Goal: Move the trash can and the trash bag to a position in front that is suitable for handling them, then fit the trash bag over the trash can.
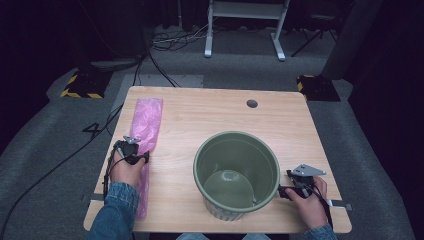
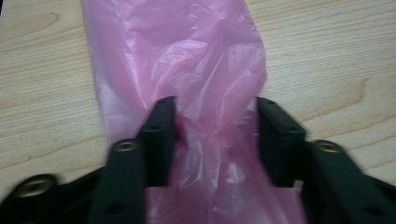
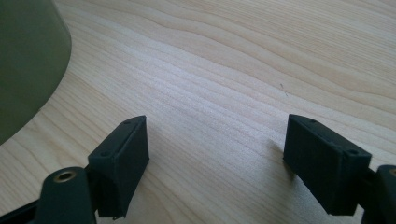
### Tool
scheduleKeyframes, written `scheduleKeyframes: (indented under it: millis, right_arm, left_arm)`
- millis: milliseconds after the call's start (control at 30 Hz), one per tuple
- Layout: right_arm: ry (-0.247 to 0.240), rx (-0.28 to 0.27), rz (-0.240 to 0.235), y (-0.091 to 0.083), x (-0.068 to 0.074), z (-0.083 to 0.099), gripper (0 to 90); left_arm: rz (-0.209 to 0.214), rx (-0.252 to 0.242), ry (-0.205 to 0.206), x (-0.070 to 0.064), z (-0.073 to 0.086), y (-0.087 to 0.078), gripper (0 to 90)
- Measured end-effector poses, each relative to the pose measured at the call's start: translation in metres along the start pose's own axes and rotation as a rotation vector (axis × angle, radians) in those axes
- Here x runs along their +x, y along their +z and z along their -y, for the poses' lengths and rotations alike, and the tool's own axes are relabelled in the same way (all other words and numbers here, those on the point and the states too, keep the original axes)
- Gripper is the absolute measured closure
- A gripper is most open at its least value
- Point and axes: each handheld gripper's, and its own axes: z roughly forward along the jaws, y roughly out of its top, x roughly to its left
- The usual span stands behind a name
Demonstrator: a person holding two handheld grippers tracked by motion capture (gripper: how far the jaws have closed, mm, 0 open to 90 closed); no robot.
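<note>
A long pink plastic bag (image 1: 146, 125) lies flat along the left side of the wooden table (image 1: 210, 110). My left gripper (image 1: 136, 150) rests on the bag's middle. In the left gripper view the gripper (image 2: 215, 135) is open, its jaws standing either side of a bunched-up fold of the bag (image 2: 196, 60), and the left jaw touches the plastic. An empty green bucket (image 1: 250, 155) stands upright at the centre right. My right gripper (image 1: 296, 179) sits just right of the bucket, near the front edge. It (image 3: 217, 140) is open over bare wood, with the bucket wall (image 3: 23, 60) at its left.
A round cable hole (image 1: 252, 103) sits near the table's far edge. Cables (image 1: 100, 140) run over the grey floor at the left, and a white desk frame (image 1: 245, 25) stands beyond the table. Bare wood (image 3: 233, 70) lies ahead of the right gripper.
</note>
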Motion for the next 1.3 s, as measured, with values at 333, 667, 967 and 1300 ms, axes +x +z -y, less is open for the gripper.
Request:
scheduleKeyframes:
  millis: [333,667,967,1300]
  right_arm:
    - [-0.007,-0.006,-0.009,0.001,0.0,0.0,22.3]
    - [-0.01,-0.013,-0.008,0.002,0.0,0.0,22.1]
    - [-0.011,-0.013,-0.013,0.003,-0.001,-0.001,22.2]
    - [-0.012,-0.013,-0.011,0.003,-0.001,-0.001,22.4]
  left_arm:
    - [0.157,-0.067,-0.005,0.002,0.008,-0.001,89.3]
    - [0.209,-0.112,0.037,-0.006,0.005,-0.014,89.3]
    - [0.268,-0.23,0.085,-0.016,0.001,-0.04,89.2]
    - [0.364,-0.364,0.19,-0.027,-0.012,-0.073,89.3]
